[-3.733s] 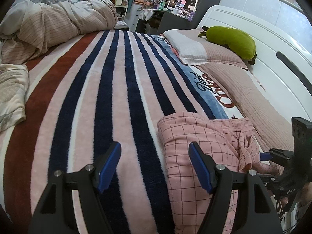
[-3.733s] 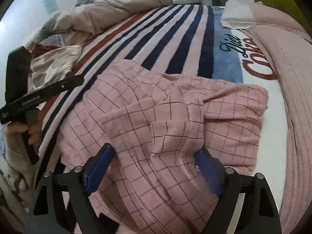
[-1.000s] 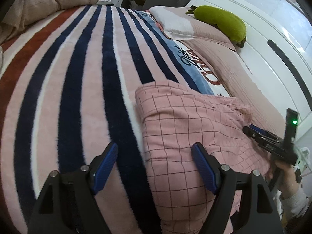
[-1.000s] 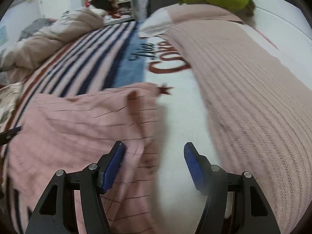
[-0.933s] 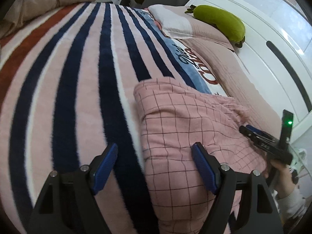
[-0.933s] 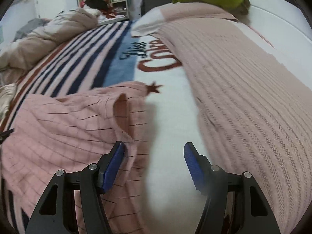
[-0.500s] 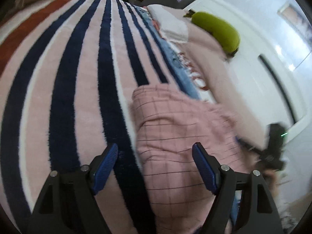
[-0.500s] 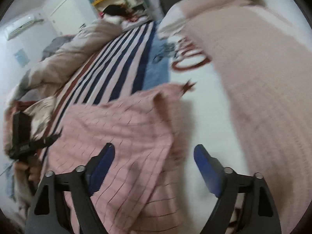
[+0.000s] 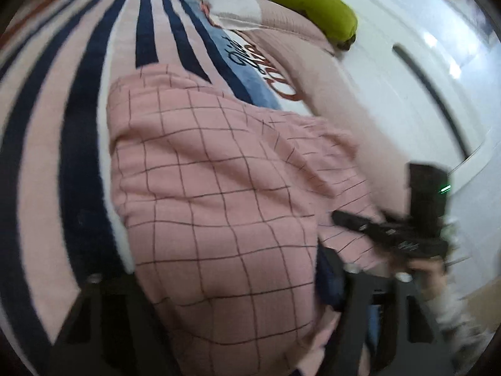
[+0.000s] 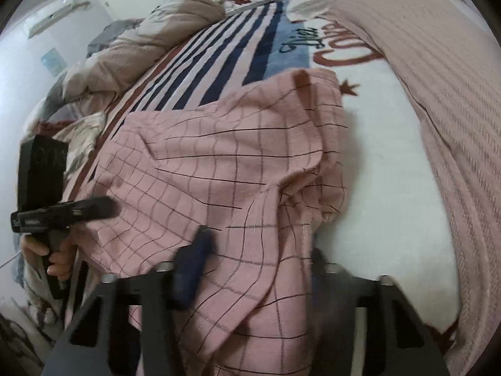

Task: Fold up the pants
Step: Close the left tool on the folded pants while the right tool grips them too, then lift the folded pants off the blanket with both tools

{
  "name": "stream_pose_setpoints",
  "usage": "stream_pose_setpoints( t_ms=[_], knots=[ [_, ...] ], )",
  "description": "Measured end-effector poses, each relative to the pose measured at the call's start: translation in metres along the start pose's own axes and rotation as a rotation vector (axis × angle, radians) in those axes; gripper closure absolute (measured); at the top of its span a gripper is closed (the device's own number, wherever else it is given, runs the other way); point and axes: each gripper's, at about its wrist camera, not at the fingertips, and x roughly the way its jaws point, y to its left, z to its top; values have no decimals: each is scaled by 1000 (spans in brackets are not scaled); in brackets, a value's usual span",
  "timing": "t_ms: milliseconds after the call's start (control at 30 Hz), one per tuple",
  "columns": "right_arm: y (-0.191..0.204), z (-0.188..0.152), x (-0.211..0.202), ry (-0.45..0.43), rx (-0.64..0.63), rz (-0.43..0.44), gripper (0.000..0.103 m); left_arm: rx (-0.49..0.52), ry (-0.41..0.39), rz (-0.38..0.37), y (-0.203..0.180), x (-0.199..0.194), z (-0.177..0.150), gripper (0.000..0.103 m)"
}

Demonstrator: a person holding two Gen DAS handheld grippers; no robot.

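Pants of pink cloth with a thin dark grid lie bunched on the bed, over the near end of a striped blanket in pink, navy and white. In the left wrist view the cloth fills the space between the left tongs and drapes over both fingers, so I cannot tell whether they are closed on it or merely under it. In the right wrist view the right tongs sit at the near edge of the pants; one blue pad rests on top of the cloth while the other finger is hidden beneath a fold, and the fabric runs between them, so they appear to be gripping the pants. Each tool shows in the other's view, held by a hand at the edge of the garment. Lettering on the blanket's blue and white panel is cursive, dark blue above and red below; it looks like "Diet Coke", though blur and cropping leave that uncertain. A green plush lies by the white headboard, on a pink pillow. A rumpled beige duvet lies at the far side.
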Motion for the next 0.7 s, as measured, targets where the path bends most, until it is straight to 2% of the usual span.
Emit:
stream_pose_setpoints(
  t_ms=[33, 100, 200, 333, 500, 567, 700],
  knots=[
    [3, 0, -2, -10, -10, -3, 80, 11, -11, 13, -2, -1, 0, 55],
    [5, 0, -7, -31, -12, -8, 87, 5, -33, -11, -1, -7, 1, 68],
    [12, 0, -17, -64, -29, -14, 90, 15, -57, -20, -3, -14, 2, 77],
    [22, 0, -36, -114, -54, -3, 91, 32, -101, -20, -14, -30, 4, 81],
    [36, -7, -69, -165, -58, 55, 91, 88, -184, -17, -45, -74, -8, 82],
    [42, -15, -78, -164, -54, 87, 91, 97, -200, -7, -54, -94, -24, 82],
    [66, -46, -83, -110, -58, 182, 91, 74, -183, 70, -60, -130, -75, 82]
  ],
)
